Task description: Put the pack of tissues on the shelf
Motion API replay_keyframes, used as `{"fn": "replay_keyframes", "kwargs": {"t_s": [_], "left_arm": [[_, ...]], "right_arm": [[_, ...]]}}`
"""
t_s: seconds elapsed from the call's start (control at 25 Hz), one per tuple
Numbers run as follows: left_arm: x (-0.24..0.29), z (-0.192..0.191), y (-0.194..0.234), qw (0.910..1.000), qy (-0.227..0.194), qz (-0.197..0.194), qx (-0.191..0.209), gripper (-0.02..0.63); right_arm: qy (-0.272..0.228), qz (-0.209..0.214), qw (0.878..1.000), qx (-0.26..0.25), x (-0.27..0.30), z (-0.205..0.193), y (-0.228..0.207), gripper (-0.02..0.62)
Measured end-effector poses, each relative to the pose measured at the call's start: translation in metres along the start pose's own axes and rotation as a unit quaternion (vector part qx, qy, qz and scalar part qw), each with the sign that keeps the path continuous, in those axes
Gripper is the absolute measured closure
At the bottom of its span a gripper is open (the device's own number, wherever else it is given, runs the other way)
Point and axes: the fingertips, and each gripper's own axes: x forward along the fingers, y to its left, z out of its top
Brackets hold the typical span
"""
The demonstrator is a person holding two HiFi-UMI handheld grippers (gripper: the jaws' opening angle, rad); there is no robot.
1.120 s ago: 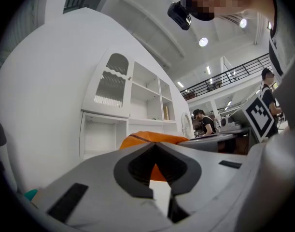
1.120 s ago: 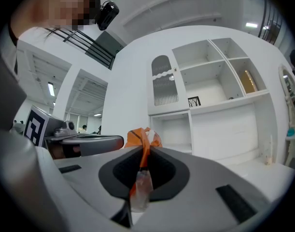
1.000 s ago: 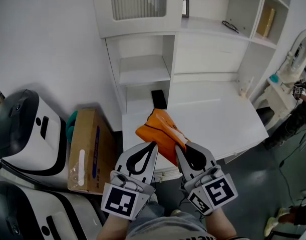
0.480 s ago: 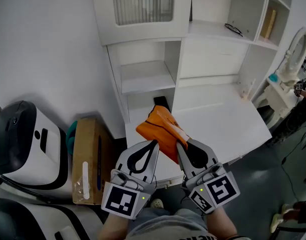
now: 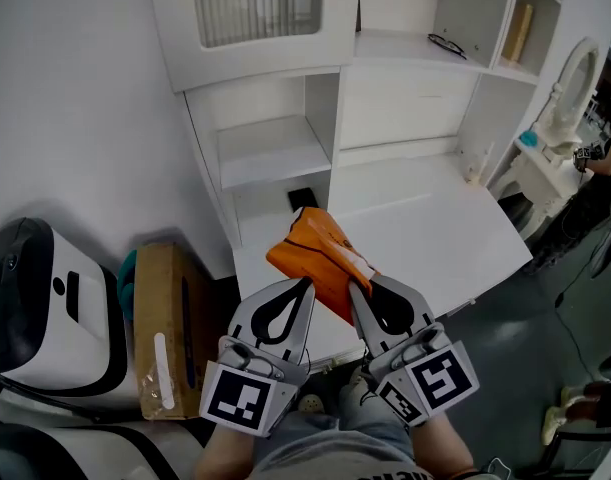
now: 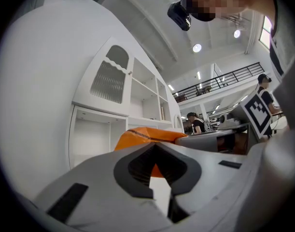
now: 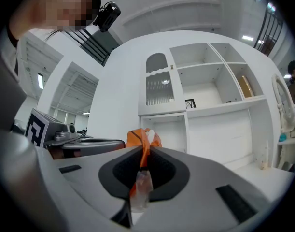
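The pack of tissues [image 5: 317, 260] is orange and hangs in the air over the front of the white desk [image 5: 435, 230], held from both sides. My left gripper [image 5: 303, 288] is shut on its near left edge, and my right gripper [image 5: 354, 290] is shut on its near right end. In the left gripper view the orange pack [image 6: 146, 135] fills the gap at my left gripper [image 6: 159, 150]. In the right gripper view the clear crimped wrapper end [image 7: 139, 183] is pinched in my right gripper [image 7: 143, 151]. The open shelf [image 5: 270, 154] of the white cabinet lies ahead, slightly left.
A flat black item [image 5: 303, 199] lies in the compartment under the shelf. Glasses [image 5: 446, 42] rest on a higher shelf. A cardboard box [image 5: 163, 330] and a white machine [image 5: 37, 303] stand on the floor at left. A person [image 5: 607, 158] is at the far right.
Both grippers have carried the pack a little nearer the cabinet, its tip now close to the black item. The grip on the pack is unchanged.
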Motion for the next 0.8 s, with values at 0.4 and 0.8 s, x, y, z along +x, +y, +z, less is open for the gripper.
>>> {"fn": "replay_keyframes", "kwargs": {"t_s": [0.4, 0.8], "left_arm": [[0.027, 0.001, -0.007, 1.0, -0.001, -0.003, 0.003, 0.566], [0.064, 0.004, 0.011, 0.9995, 0.003, 0.031, -0.008, 0.566]], "right_arm": [[0.001, -0.002, 1.0, -0.003, 0.002, 0.001, -0.028, 0.571], [0.008, 0.032, 0.999, -0.002, 0.033, 0.007, -0.059, 0.571]]}}
